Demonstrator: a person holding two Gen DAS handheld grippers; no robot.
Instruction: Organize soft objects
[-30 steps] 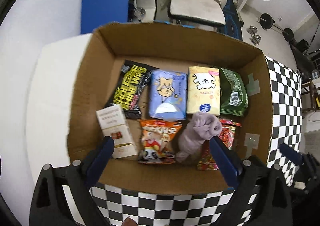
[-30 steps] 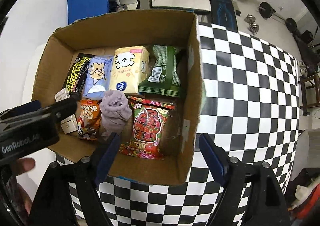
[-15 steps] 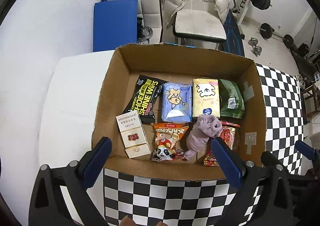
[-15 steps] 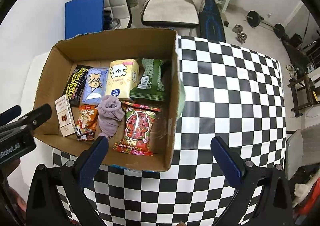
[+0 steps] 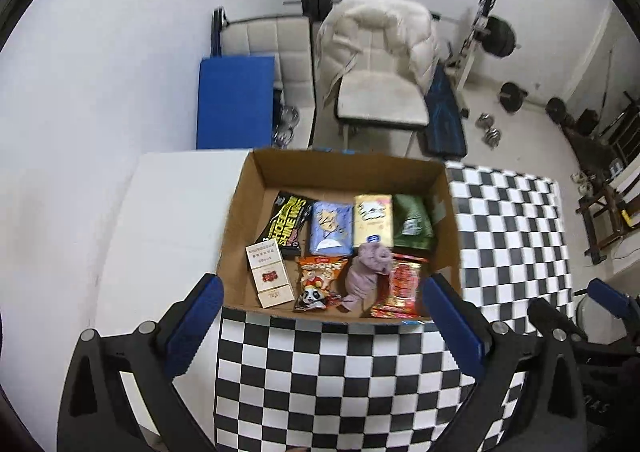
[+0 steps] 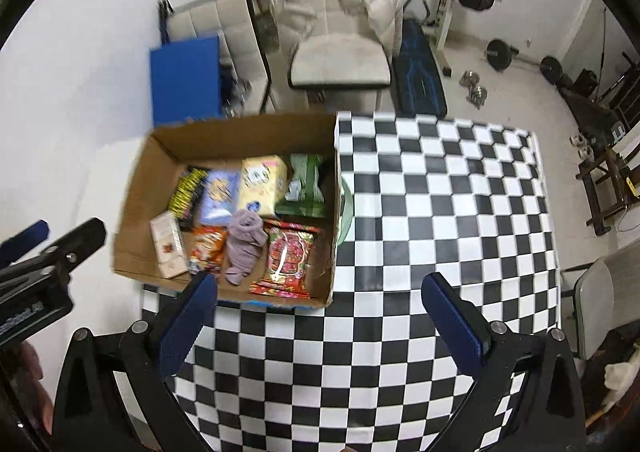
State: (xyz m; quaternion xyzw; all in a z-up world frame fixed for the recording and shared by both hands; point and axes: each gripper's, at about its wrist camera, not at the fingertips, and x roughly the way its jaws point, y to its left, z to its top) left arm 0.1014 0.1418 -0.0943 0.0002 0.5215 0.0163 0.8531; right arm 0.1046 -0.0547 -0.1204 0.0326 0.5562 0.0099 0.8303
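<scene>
An open cardboard box (image 5: 451,236) (image 6: 132,203) sits on the checkered table. It holds a mauve soft cloth (image 5: 366,272) (image 6: 244,248), a blue tissue pack (image 5: 331,228) (image 6: 218,197), a yellow tissue pack (image 5: 373,219) (image 6: 262,183), a green pouch (image 5: 412,221), a black snack bag (image 5: 289,223), an orange panda snack (image 5: 318,282), a red snack bag (image 5: 402,288) (image 6: 289,264) and a white carton (image 5: 269,270). My left gripper (image 5: 320,310) is open and empty, well back from the box's near edge. My right gripper (image 6: 320,306) is open and empty over the cloth right of the box.
The checkered cloth (image 6: 440,211) covers the table to the right of and in front of the box; white tabletop (image 5: 168,219) lies to the left. Beyond the table stand a cream chair (image 5: 380,91), a blue mat (image 5: 236,99) and gym weights (image 5: 500,35).
Both grippers have pulled back and up from the box, which now looks smaller and farther. Both stay open and empty. The box's contents have not moved.
</scene>
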